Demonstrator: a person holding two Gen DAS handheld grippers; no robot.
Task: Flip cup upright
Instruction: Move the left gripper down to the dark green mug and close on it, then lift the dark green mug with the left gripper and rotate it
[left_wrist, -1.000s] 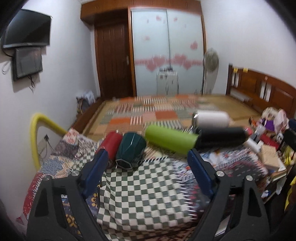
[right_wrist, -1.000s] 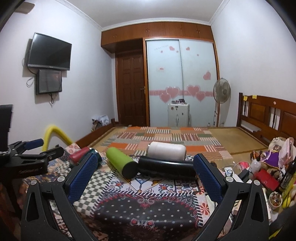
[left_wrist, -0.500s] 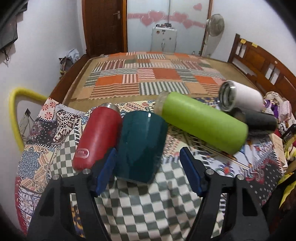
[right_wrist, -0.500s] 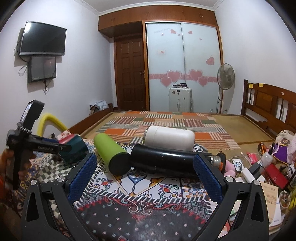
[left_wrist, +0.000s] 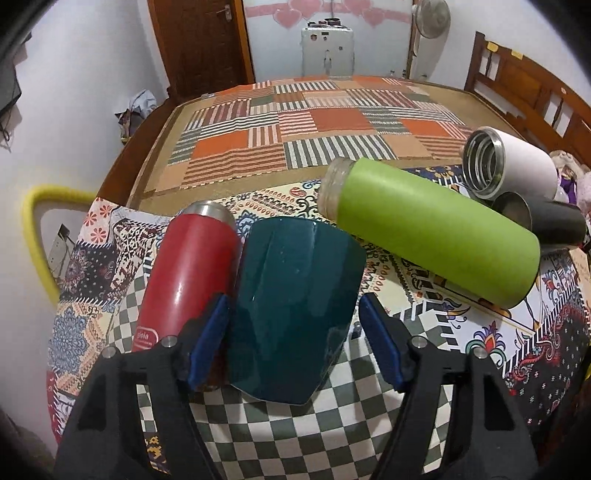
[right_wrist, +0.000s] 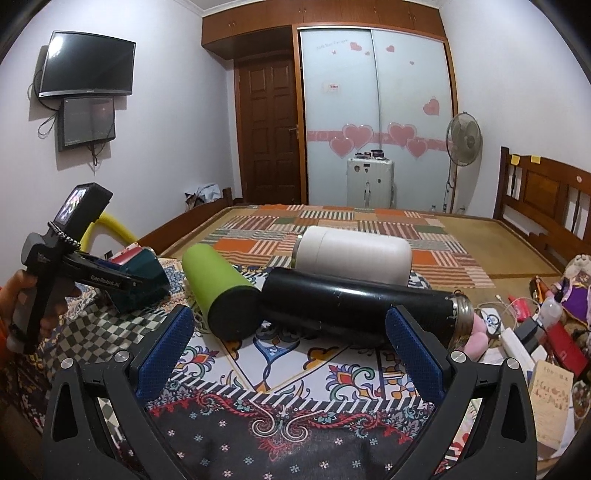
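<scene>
1. Patchwork cloth covers the desk, checked near the claws and floral farther off; being soft, it likely stops the loose cylinders from rolling.
2. The green flask lies on its side, slanting across the cloth with its open mouth toward the bed. It lies near the cup but apart from it, so it should not hinder a lift.
3. The black flask lies crosswise, with the white flask just behind it. Both lie well to the right of the cup.
4. The red flask lies alongside the cup's left flank, apparently touching it. That leaves little room for the left finger, which is wedged at the seam between the two.
5. The cup is dark teal and faceted. It lies on its side at the left end of the row, its wide end toward the camera.
6. The left claw straddles the cup's near end, open about as wide as the cup. The left pad is at or against the wall, while a sliver of cloth shows beside the right pad, so it has no firm hold yet. Gripping across the body probably lets a wrist turn stand the cup up.
7. The right claw hovers spread wide and empty, low over the floral cloth before the black flask, seemingly just waiting.
</scene>
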